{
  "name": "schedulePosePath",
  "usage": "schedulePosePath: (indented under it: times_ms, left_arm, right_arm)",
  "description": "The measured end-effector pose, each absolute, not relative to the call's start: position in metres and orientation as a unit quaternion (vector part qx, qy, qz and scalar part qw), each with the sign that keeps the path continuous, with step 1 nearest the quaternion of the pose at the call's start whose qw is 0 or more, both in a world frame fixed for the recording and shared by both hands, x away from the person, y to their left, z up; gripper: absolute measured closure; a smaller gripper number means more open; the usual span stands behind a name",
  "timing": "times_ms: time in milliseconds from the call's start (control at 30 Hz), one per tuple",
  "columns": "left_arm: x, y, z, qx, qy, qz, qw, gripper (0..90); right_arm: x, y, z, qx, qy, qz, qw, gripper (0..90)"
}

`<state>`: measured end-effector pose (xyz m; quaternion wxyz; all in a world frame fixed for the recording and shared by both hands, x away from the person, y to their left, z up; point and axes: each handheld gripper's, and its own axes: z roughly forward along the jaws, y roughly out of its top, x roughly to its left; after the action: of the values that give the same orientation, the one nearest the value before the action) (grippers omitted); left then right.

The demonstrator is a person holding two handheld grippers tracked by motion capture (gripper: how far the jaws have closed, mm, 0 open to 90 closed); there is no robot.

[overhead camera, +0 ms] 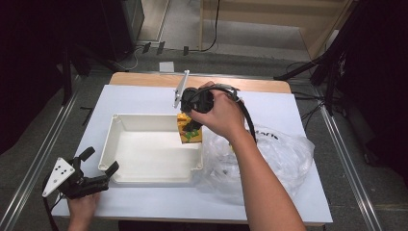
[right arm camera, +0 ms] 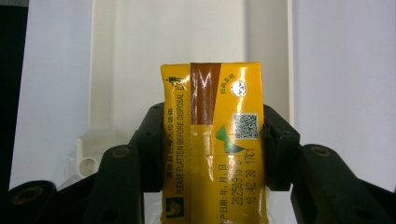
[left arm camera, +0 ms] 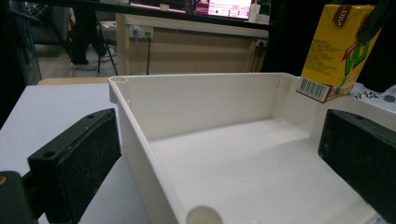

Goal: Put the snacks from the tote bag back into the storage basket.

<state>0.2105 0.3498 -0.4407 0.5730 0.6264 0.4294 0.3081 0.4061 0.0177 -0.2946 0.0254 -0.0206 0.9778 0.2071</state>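
A yellow drink carton hangs over the right rim of the white tray, with my right gripper shut on it from above. In the right gripper view both black pads press the carton on its sides, with the tray below. In the left gripper view the carton is held tilted above the tray's far right corner. My left gripper stands open at the tray's near left corner, its jaws either side of the tray's corner wall.
A crumpled clear plastic bag lies right of the tray, under the person's right forearm. The grey table top has a wooden far edge. Dark stands and cables flank the table on the floor.
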Motion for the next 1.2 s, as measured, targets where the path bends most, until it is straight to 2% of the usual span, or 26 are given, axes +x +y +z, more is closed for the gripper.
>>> schedulePosePath:
  times_ms: [633,1200]
  left_arm:
    - [0.210,0.350,-0.441,0.627,0.429,0.308,0.573,0.0]
    - [0.210,0.350,-0.441,0.625,0.428,0.308,0.575,0.0]
  right_arm:
    - [0.407,0.017,-0.300,-0.023,0.979,0.200,0.025,53.6]
    - [0.408,0.019,-0.330,-0.013,0.981,0.191,0.011,53.6]
